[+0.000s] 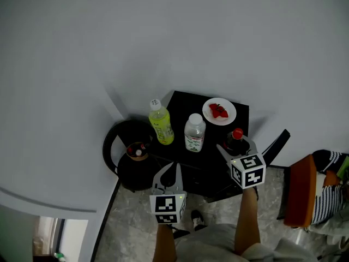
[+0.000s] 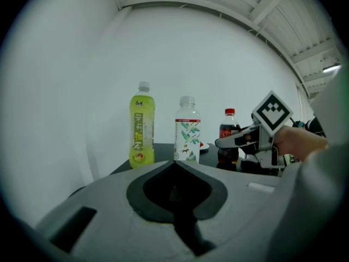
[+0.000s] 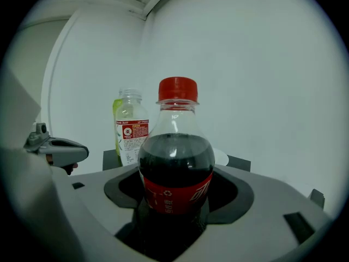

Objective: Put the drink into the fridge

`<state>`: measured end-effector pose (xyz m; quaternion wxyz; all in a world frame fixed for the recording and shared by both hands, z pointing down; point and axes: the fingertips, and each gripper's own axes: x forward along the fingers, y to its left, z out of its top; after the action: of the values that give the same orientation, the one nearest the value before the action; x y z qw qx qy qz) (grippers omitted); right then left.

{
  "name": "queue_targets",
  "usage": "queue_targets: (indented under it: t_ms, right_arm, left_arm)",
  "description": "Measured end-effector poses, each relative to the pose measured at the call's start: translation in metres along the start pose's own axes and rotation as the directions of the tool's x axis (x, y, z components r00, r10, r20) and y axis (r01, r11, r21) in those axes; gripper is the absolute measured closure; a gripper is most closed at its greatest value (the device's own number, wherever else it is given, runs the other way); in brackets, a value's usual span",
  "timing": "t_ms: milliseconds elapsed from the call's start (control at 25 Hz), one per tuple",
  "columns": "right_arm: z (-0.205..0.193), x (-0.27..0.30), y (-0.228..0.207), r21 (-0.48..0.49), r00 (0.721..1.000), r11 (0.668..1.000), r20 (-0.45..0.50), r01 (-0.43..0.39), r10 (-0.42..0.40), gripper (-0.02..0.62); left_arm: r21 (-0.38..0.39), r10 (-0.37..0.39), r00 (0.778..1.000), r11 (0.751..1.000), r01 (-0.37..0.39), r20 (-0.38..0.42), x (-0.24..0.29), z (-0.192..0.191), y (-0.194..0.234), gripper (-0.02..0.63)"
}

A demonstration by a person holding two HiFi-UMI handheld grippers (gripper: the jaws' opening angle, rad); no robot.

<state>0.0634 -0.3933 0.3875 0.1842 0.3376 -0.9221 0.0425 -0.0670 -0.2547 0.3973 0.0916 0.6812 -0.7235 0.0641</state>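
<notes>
A cola bottle (image 1: 236, 138) with a red cap stands at the right front of a black table (image 1: 182, 105). My right gripper (image 1: 237, 145) is open around it, and in the right gripper view the cola bottle (image 3: 175, 162) stands between the jaws with gaps on both sides. A yellow-green bottle (image 1: 161, 123) and a clear bottle (image 1: 194, 134) stand further left. My left gripper (image 1: 170, 168) hangs shut and empty in front of the table, facing the bottles (image 2: 142, 127) (image 2: 187, 130). No fridge is in view.
A white plate (image 1: 219, 111) with strawberries sits at the table's back right. A round black stand (image 1: 117, 146) holding a small dish (image 1: 137, 152) is to the left. An orange seat (image 1: 300, 190) with striped cloth is at the right. A white wall lies beyond.
</notes>
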Motion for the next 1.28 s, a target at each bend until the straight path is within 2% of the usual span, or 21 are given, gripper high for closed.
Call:
queue_targets:
  t_ms: [200, 320, 480, 640, 800, 960, 1080, 1280]
  right_arm:
    - [0.000, -0.009, 0.004, 0.024, 0.999, 0.999, 0.026, 0.043, -0.043, 0.281]
    - [0.004, -0.010, 0.014, 0.005, 0.996, 0.997, 0.048, 0.079, -0.079, 0.281]
    - [0.006, -0.023, 0.031, 0.045, 0.987, 0.991, 0.090, 0.127, -0.131, 0.282]
    - [0.022, -0.041, 0.061, 0.050, 0.976, 0.985, 0.136, 0.163, -0.168, 0.282]
    - [0.024, -0.061, 0.103, 0.087, 0.968, 0.985, 0.192, 0.148, -0.163, 0.282]
    - [-0.009, -0.068, 0.159, 0.126, 0.974, 0.989, 0.202, 0.081, -0.106, 0.282]
    - [-0.060, -0.052, 0.192, 0.153, 0.982, 0.986, 0.170, 0.059, -0.085, 0.282]
    - [-0.145, 0.021, 0.201, 0.171, 0.992, 0.984, 0.102, 0.058, -0.076, 0.282]
  left_arm:
    - [-0.030, -0.026, 1.000, 0.999, 0.025, -0.008, -0.005, -0.011, 0.008, 0.604]
    - [-0.038, -0.047, 0.999, 0.998, 0.047, 0.002, -0.008, -0.014, 0.018, 0.604]
    - [-0.041, -0.096, 0.995, 0.995, 0.095, -0.015, -0.012, -0.022, 0.030, 0.604]
    - [-0.054, -0.139, 0.990, 0.989, 0.138, -0.024, -0.026, -0.025, 0.049, 0.604]
    - [-0.081, -0.197, 0.979, 0.978, 0.192, -0.059, -0.037, -0.049, 0.060, 0.604]
    - [-0.107, -0.237, 0.967, 0.968, 0.228, -0.088, -0.049, -0.088, 0.063, 0.603]
    - [-0.094, -0.269, 0.957, 0.961, 0.260, -0.105, -0.047, -0.122, 0.065, 0.604]
    - [-0.079, -0.301, 0.940, 0.953, 0.292, -0.161, -0.036, -0.181, 0.061, 0.604]
